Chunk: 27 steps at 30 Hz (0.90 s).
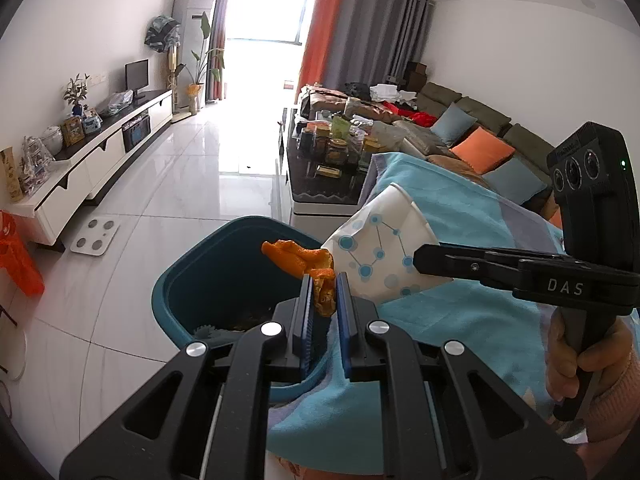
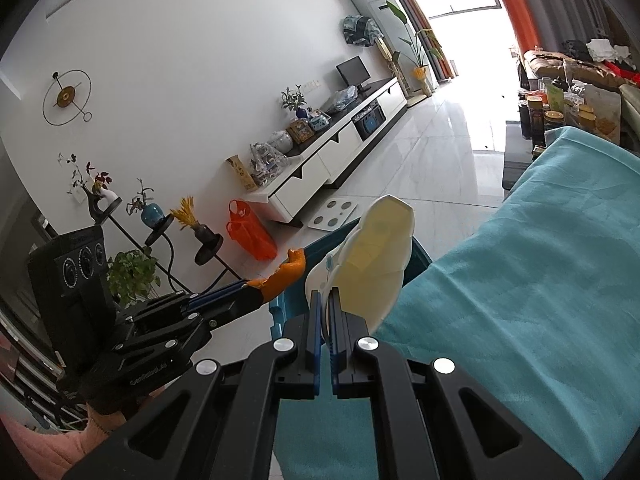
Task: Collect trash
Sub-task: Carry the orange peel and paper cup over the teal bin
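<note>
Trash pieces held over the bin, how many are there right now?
2. An orange peel sits pinched in the left gripper above the teal bin. A crushed paper cup is held by the right gripper. The bin's depths are partly hidden.

Daylight floods from the overexposed window [image 1: 266, 12], glaring off the floor tiles [image 1: 192, 168] (fisheye edges bend, perhaps vignetted).

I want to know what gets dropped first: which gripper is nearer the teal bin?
Left. The left gripper, shut on the orange peel, hangs over the teal bin. The right gripper holds the paper cup beside it, above the blue cloth.
</note>
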Available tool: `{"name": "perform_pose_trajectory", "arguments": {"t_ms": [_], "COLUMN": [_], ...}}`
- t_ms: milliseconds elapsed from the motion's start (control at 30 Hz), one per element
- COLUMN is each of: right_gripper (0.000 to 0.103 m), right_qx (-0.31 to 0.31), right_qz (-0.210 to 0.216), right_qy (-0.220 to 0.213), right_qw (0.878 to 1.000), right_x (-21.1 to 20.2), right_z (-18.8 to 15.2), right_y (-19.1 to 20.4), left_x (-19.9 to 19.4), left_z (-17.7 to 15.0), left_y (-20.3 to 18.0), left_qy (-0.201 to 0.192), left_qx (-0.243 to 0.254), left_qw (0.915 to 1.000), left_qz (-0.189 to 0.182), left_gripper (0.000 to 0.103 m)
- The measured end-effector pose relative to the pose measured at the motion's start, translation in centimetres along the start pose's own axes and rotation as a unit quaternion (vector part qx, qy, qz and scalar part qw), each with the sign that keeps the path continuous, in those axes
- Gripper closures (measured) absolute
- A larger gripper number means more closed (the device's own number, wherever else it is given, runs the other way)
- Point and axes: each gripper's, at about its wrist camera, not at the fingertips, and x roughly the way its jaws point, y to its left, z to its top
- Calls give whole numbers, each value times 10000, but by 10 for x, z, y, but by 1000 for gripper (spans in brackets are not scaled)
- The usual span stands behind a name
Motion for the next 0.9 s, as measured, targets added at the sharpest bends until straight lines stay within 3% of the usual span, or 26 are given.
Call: {"name": "perform_pose_trajectory", "arguments": {"t_ms": [900], "right_gripper": [100], "right_qx": [-157], "right_qz": [-254], "right_qy": [514], "right_qw": [9982], "right_x": [57], "right_z": [9], "right_y": [10], "left_x": [40], "left_z": [-4], "left_y": [8], "left_qy": [287], "left_qx": [-201], "left_qw": [9992], "left_qz": [181], "left_gripper": [91]}}
